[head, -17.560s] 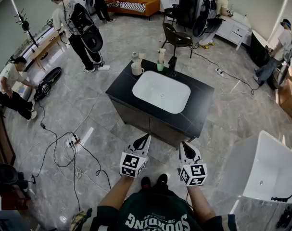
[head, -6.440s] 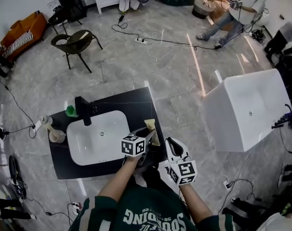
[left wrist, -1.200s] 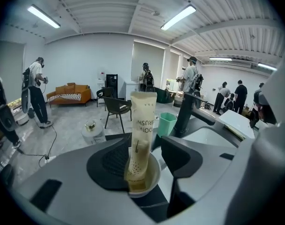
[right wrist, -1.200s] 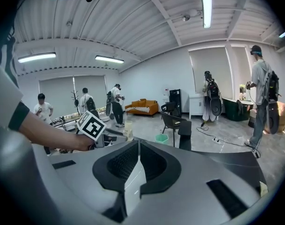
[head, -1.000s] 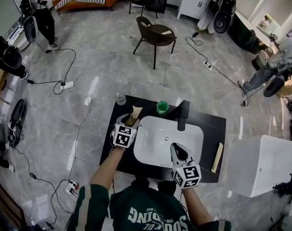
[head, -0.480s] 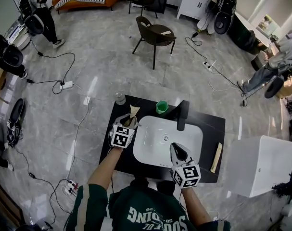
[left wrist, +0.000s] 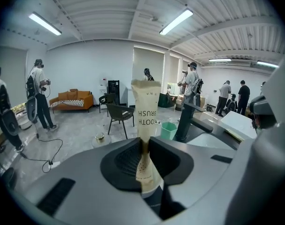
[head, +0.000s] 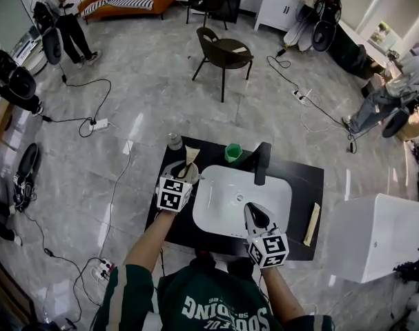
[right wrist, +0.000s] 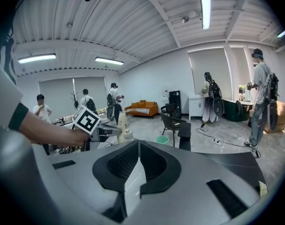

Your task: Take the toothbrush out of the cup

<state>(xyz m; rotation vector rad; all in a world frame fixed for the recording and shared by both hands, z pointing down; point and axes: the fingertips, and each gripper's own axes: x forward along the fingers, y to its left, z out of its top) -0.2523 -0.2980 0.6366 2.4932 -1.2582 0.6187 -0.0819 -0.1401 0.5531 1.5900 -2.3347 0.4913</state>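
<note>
A toothbrush in a tan paper sleeve (left wrist: pixel 145 121) stands upright between the jaws of my left gripper (left wrist: pixel 145 159), which is shut on its lower part. These jaws have just been closing on the sleeve. In the head view the left gripper (head: pixel 183 176) hovers over the pale cup (head: pixel 190 174) at the counter's left end, and the sleeve (head: pixel 190 154) sticks out beyond the jaws. The cup is hidden in the left gripper view. My right gripper (head: pixel 253 214) hangs over the sink's near edge, shut, with nothing between its jaws (right wrist: pixel 137 146).
The white sink (head: pixel 223 205) is set into a black counter (head: pixel 300 185). A black faucet (head: pixel 262 164), a green cup (head: pixel 232 152) and a small jar (head: pixel 173 141) stand along its far side. Another paper-sleeved item (head: pixel 310 225) lies at the right end. Behind are a chair (head: pixel 221 51) and people.
My left gripper has closed on the toothbrush sleeve and risen a little with it above the cup. The right gripper has stayed where it was.
</note>
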